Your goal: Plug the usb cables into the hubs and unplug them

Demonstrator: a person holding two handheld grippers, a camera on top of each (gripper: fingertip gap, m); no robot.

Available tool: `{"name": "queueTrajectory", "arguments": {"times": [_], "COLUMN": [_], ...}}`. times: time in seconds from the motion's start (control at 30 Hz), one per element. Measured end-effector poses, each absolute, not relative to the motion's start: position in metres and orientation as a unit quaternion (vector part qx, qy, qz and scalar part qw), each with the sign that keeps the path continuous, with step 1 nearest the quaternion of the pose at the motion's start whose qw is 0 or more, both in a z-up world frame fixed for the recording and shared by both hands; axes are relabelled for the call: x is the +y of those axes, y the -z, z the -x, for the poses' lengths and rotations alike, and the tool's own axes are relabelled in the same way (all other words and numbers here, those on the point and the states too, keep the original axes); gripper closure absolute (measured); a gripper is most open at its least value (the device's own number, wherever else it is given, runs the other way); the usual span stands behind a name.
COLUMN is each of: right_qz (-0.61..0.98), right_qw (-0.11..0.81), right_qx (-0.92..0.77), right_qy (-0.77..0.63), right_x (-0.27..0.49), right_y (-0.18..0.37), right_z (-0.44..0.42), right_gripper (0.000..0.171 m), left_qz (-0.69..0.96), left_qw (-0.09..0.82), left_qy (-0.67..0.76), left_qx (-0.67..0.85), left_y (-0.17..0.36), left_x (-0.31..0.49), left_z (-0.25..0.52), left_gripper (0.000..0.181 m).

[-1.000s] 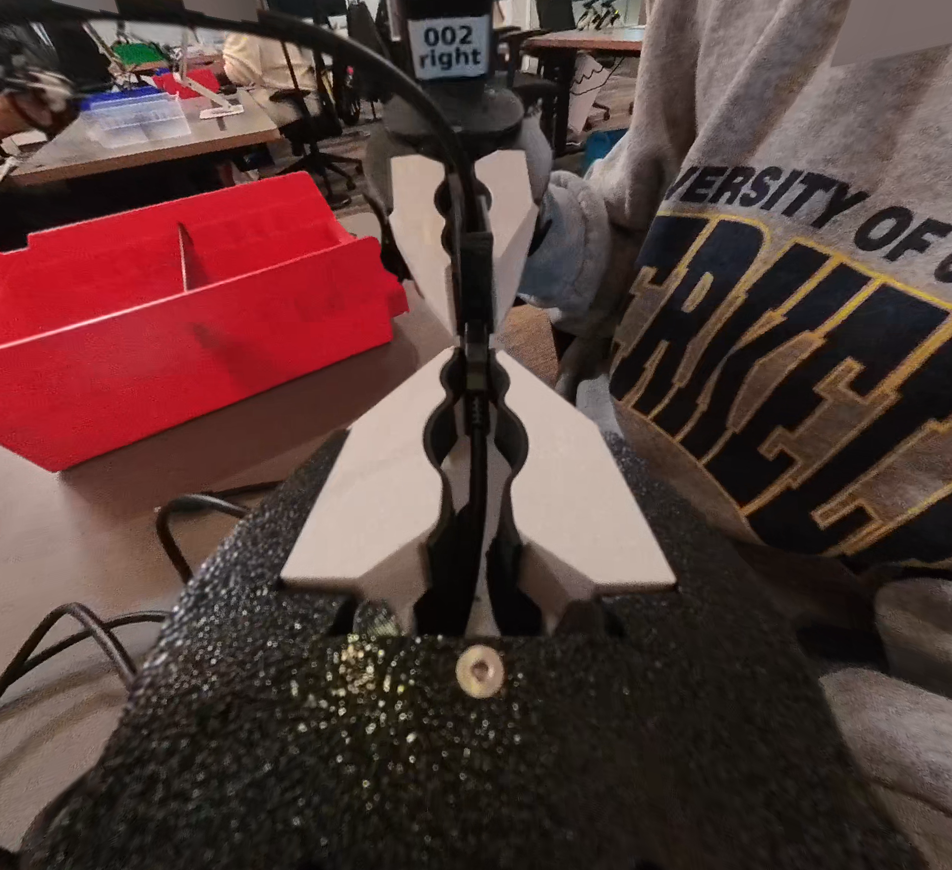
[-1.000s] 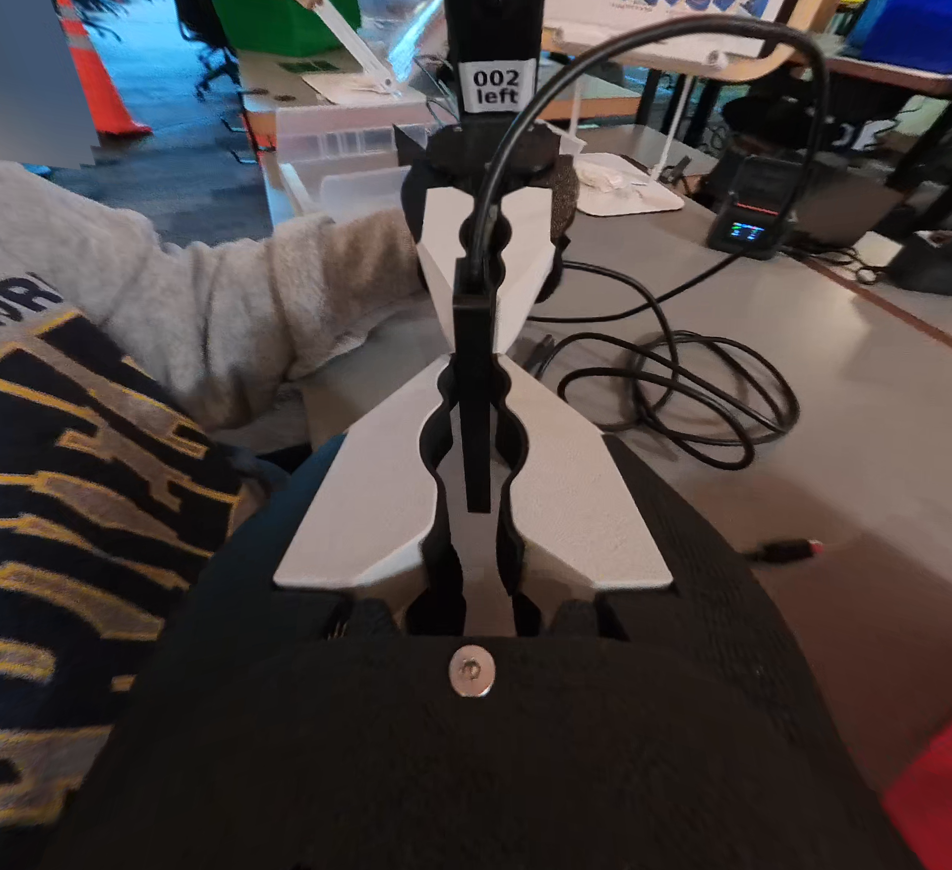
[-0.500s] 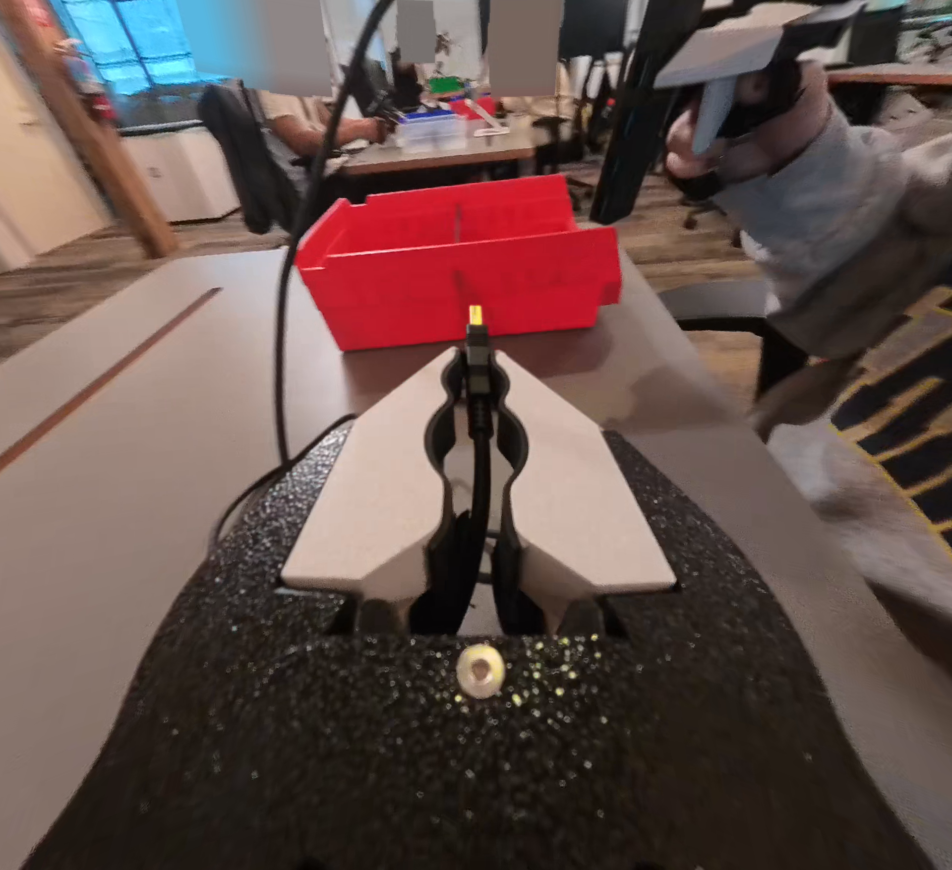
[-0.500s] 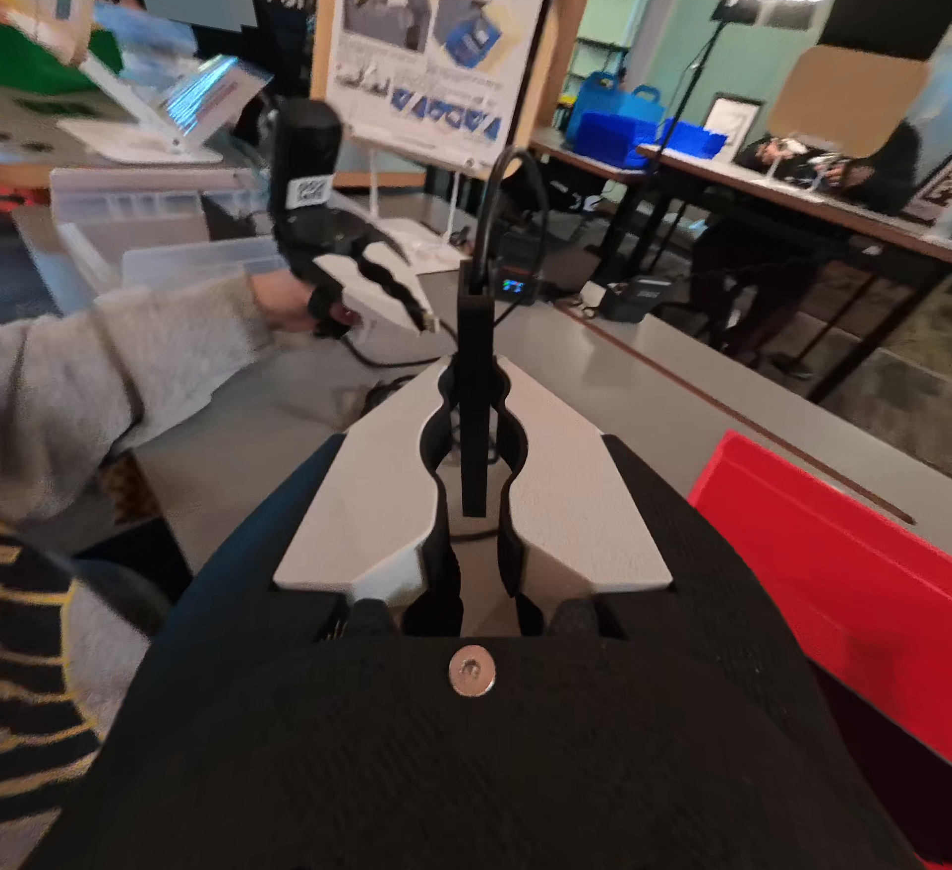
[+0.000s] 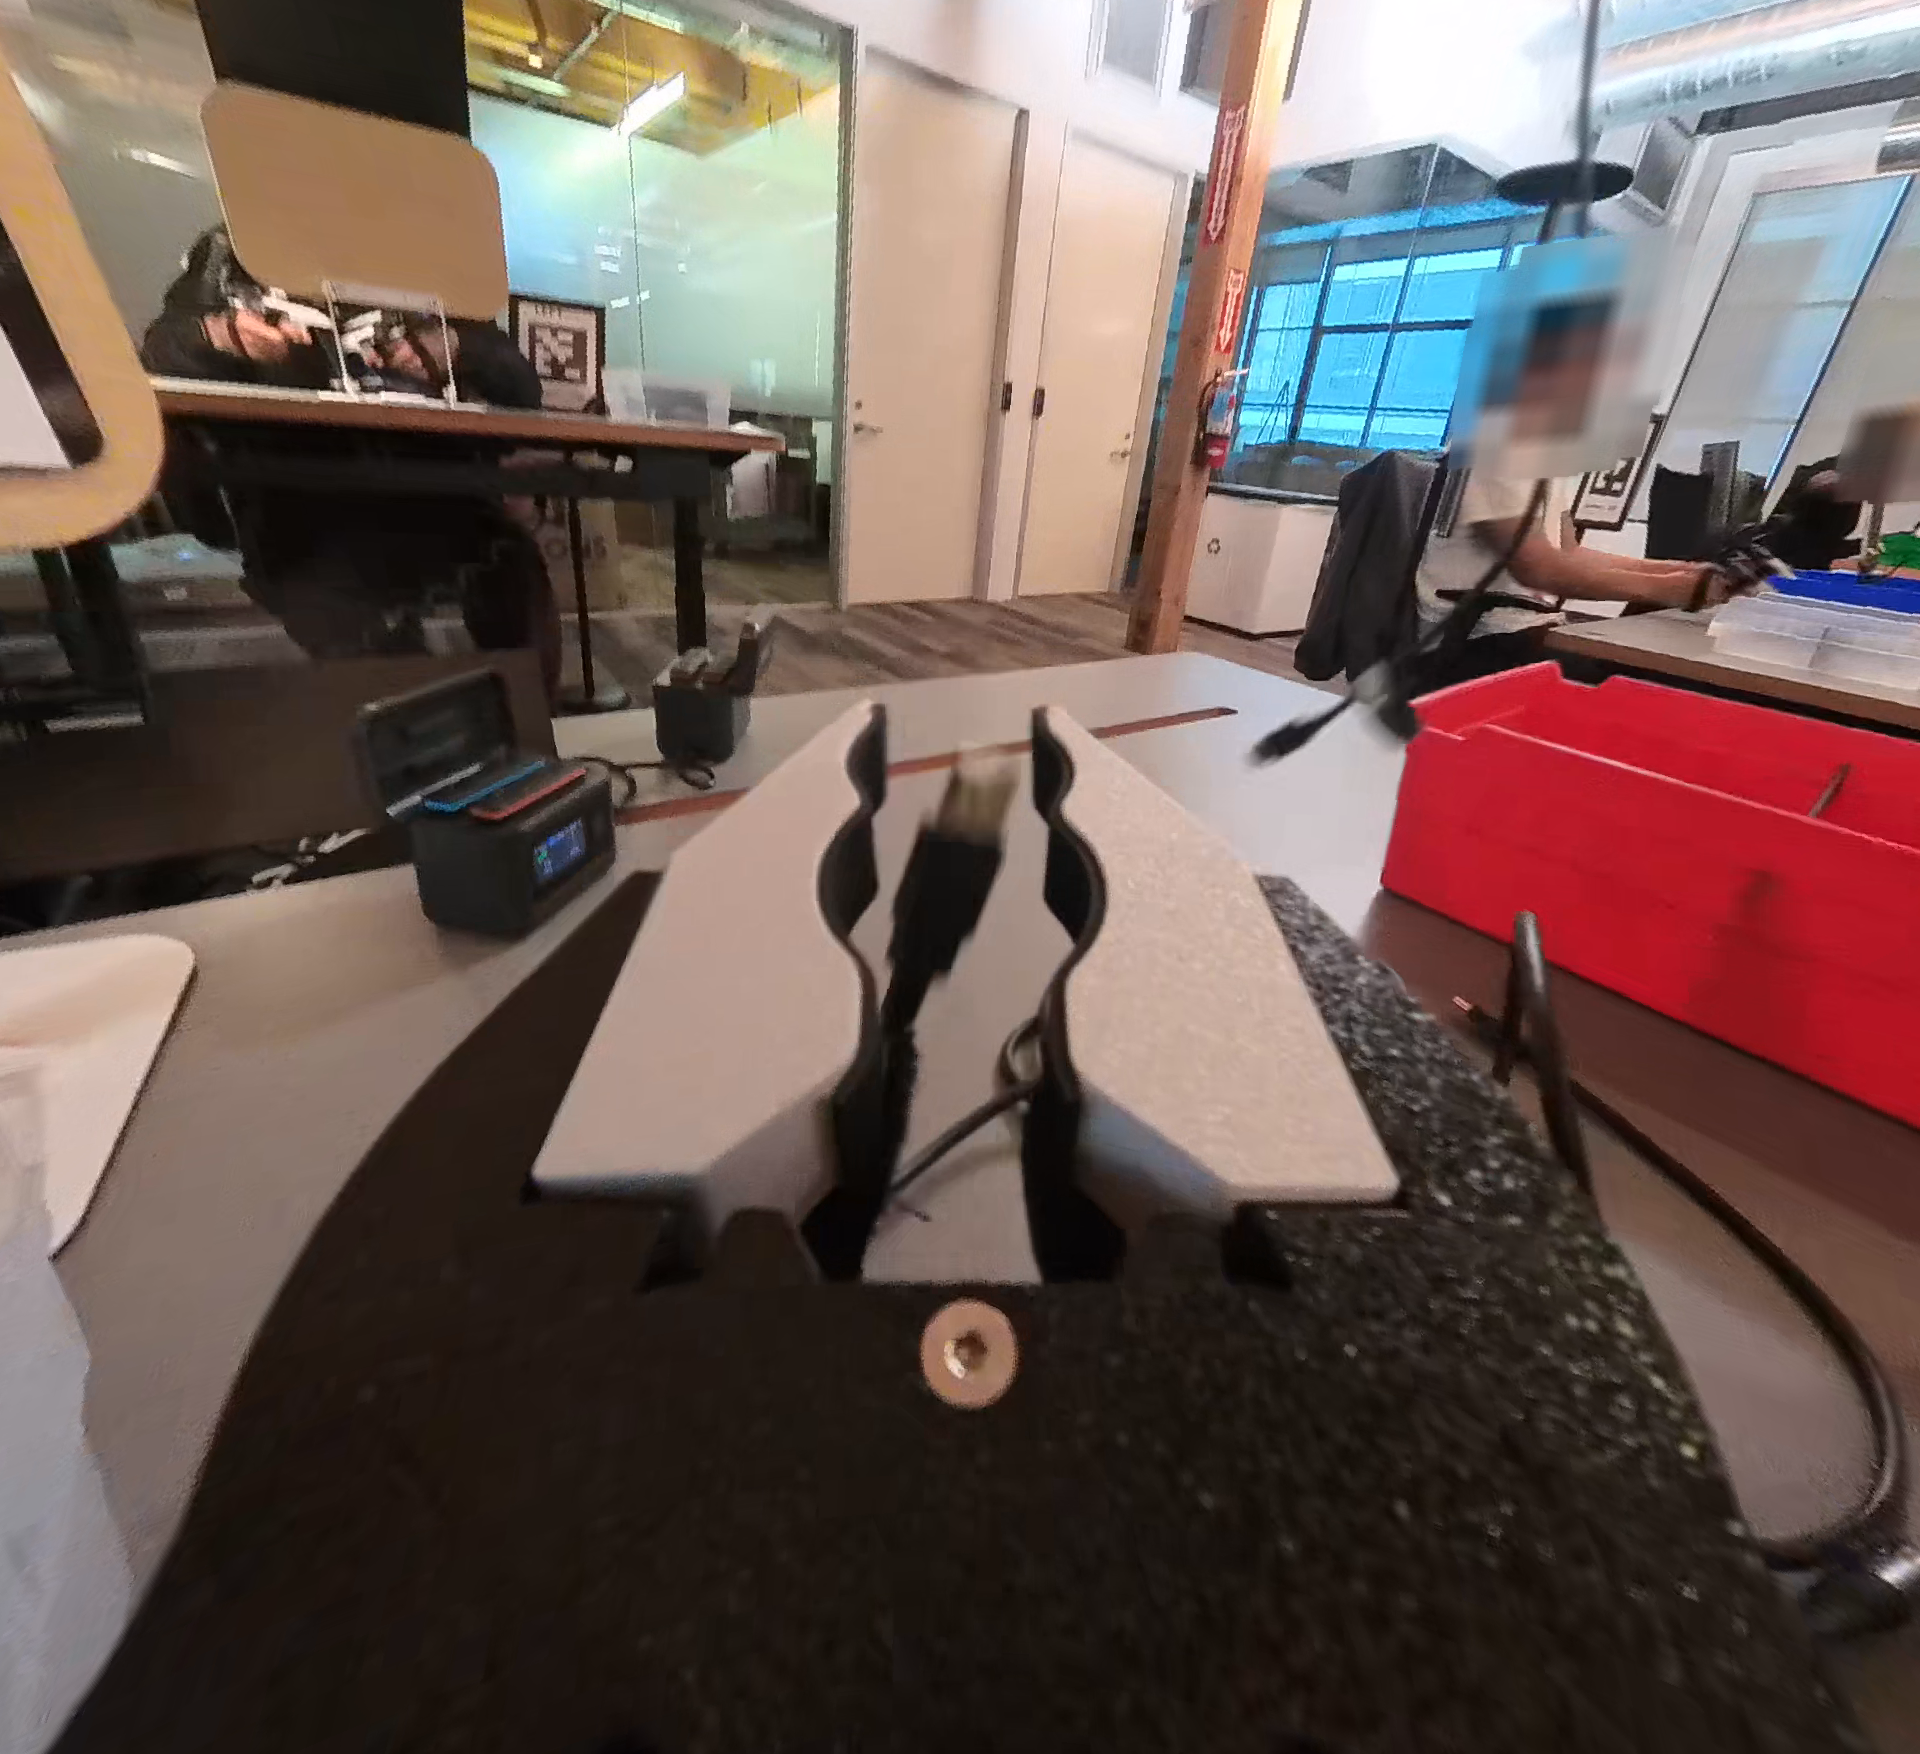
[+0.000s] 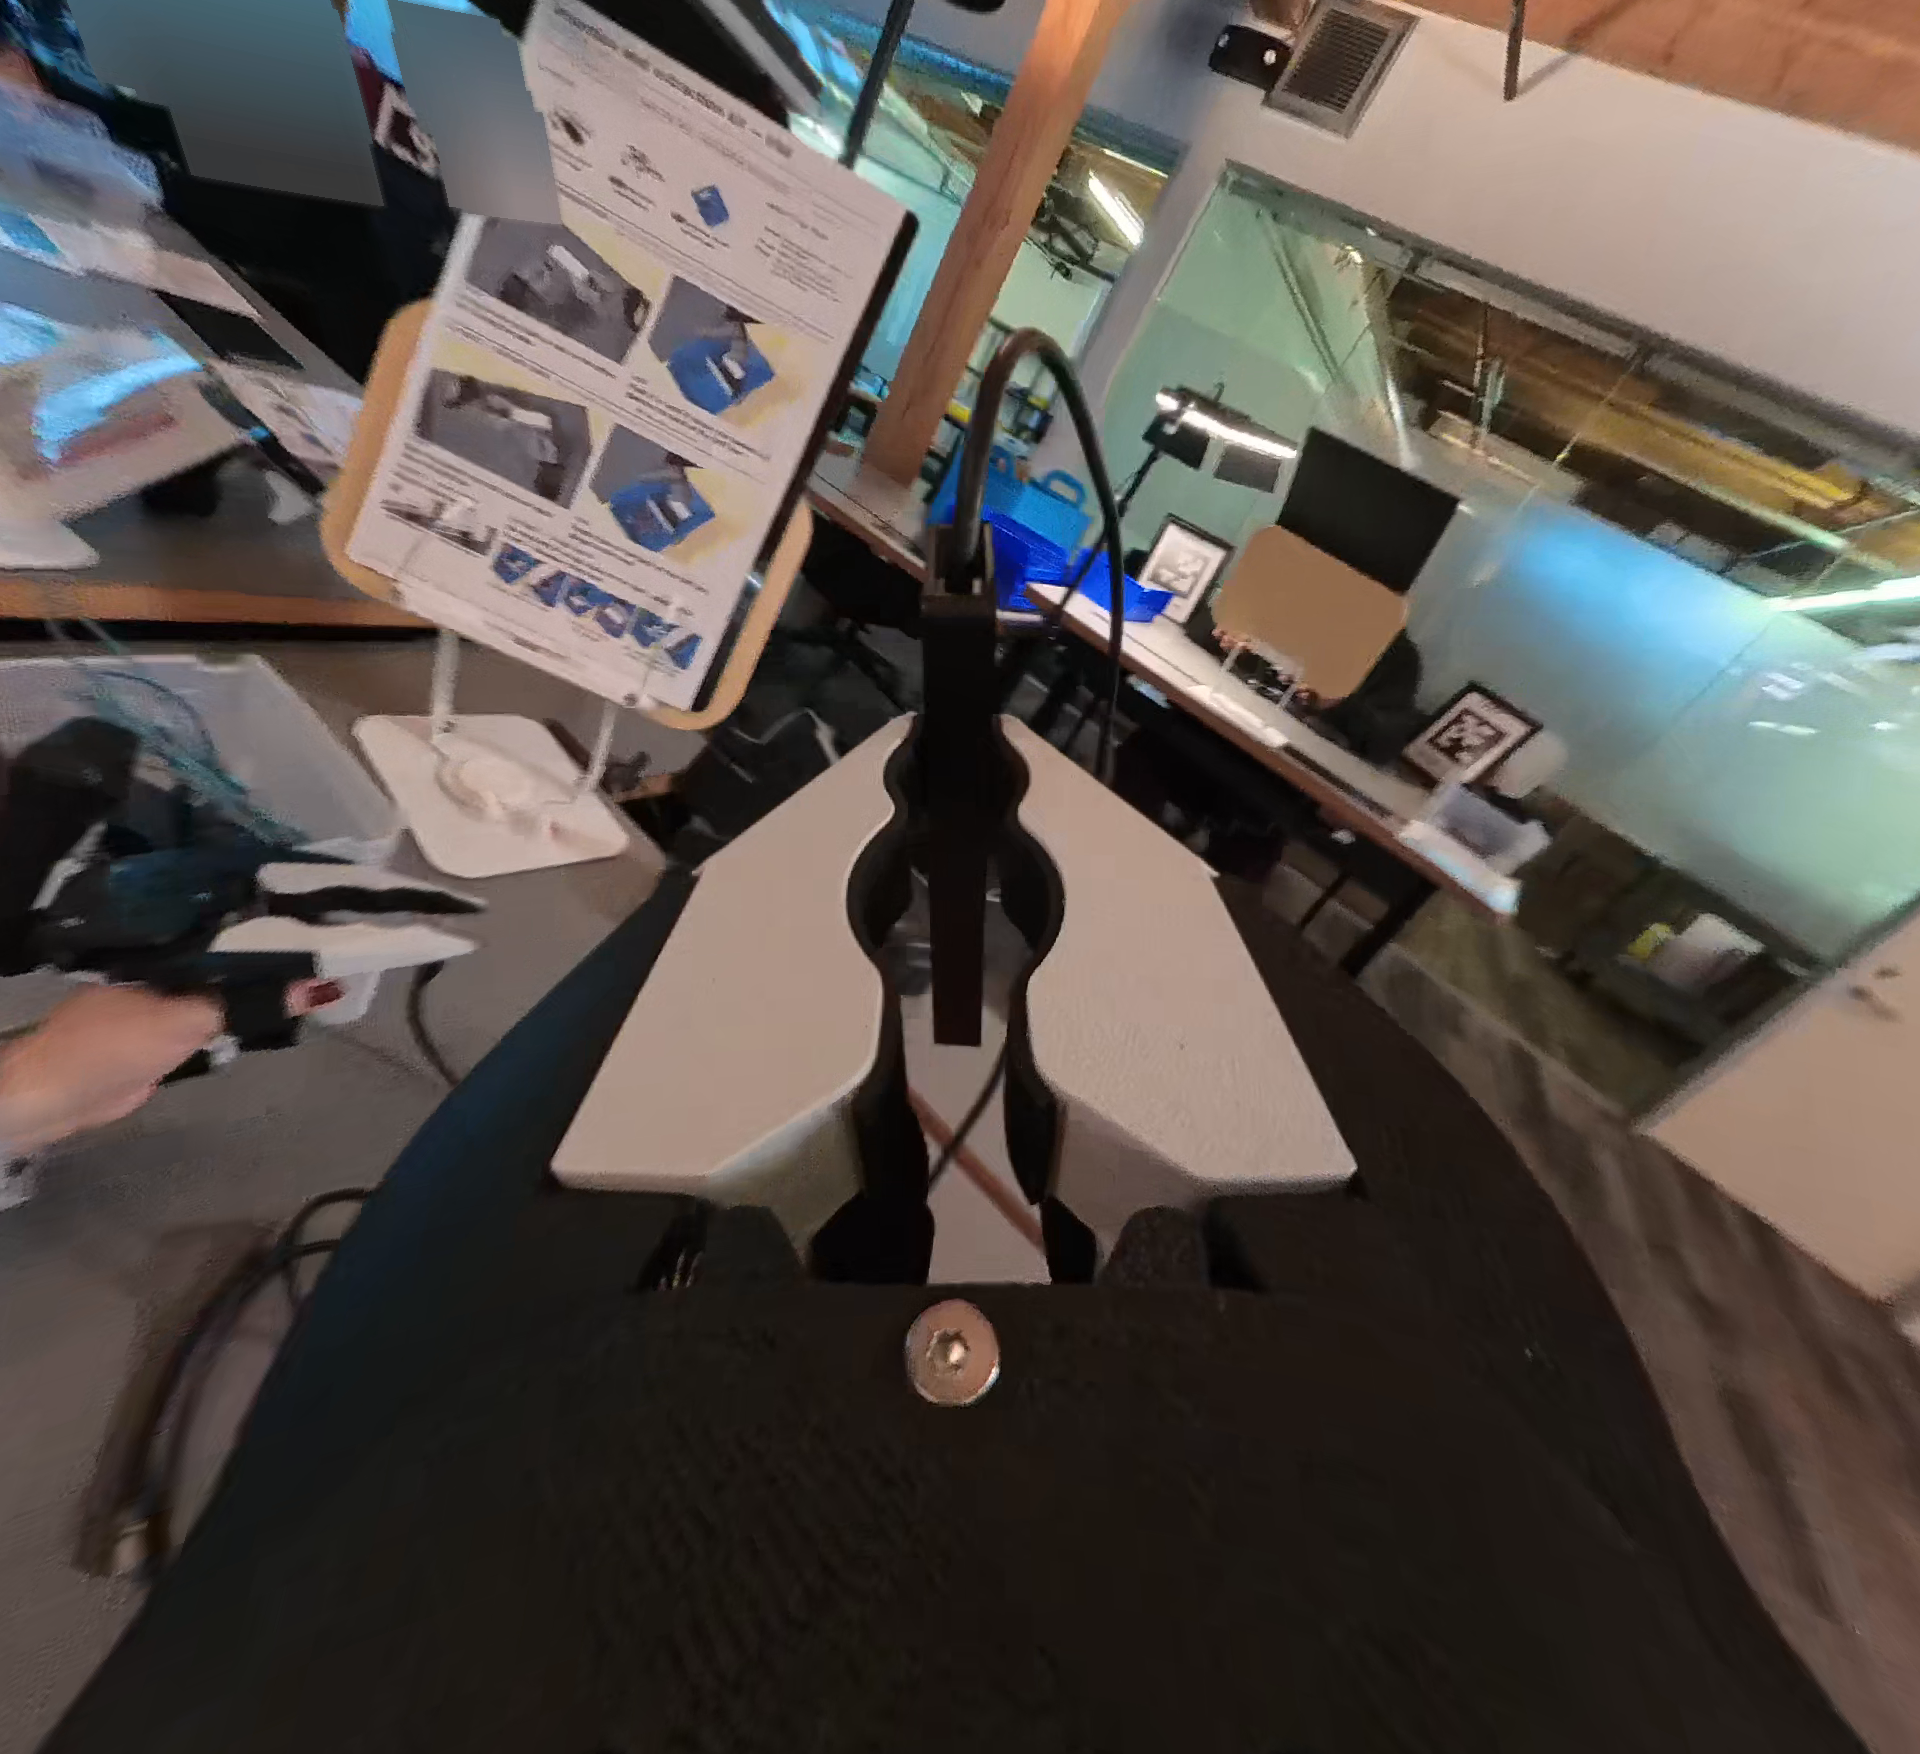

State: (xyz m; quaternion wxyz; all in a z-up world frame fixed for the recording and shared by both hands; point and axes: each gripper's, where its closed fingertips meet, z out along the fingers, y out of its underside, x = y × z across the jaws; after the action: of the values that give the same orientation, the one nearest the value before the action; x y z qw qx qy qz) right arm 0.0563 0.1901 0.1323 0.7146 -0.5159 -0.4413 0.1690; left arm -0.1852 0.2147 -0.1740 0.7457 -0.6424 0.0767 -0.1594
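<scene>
Left tongs parted, usb plug loose between | right tongs clamped on hub | step: unplugged, apart | next: release or replug.

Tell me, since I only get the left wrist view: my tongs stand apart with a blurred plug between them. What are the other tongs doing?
Observer: The right tongs are shut on a slim black hub, held upright.
Operator: Does anything come out of that hub?
Observer: Yes, a black cable arches out of its top end and drops behind the tongs.
Operator: Can you see my tongs from there?
Observer: Yes, the left tongs show at the left edge, blurred, gripped by a hand and pointing towards the hub.
</scene>
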Motion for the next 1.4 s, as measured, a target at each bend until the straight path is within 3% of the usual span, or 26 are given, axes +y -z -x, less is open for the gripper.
{"name": "queueTrajectory", "arguments": {"times": [0.1,0.33,0.77,1.03,1.4], "right_qz": [0.517,0.521,0.546,0.508,0.562], "right_qw": [0.729,0.748,0.702,0.735,0.708], "right_qx": [-0.438,-0.407,-0.443,-0.436,-0.412], "right_qy": [-0.092,0.063,0.115,0.106,0.113], "right_x": [0.209,0.224,0.202,0.165,0.214], "right_y": [-0.174,-0.217,-0.187,-0.2,-0.178], "right_z": [-0.061,-0.128,-0.192,-0.223,-0.247], "right_gripper": [0.162,0.163,0.162,0.162,0.163], "left_qz": [0.665,0.677,0.681,0.686,0.698], "left_qw": [0.727,0.714,0.695,0.687,0.672], "left_qy": [0.154,0.165,0.23,0.239,0.248], "left_qx": [0.069,0.071,0.002,0.006,0.008], "left_y": [0.186,0.194,0.204,0.207,0.216], "left_x": [0.223,0.228,0.233,0.235,0.238], "left_z": [0.185,0.18,0.198,0.194,0.19], "left_gripper": [0.139,0.138,0.144,0.147,0.151]}}
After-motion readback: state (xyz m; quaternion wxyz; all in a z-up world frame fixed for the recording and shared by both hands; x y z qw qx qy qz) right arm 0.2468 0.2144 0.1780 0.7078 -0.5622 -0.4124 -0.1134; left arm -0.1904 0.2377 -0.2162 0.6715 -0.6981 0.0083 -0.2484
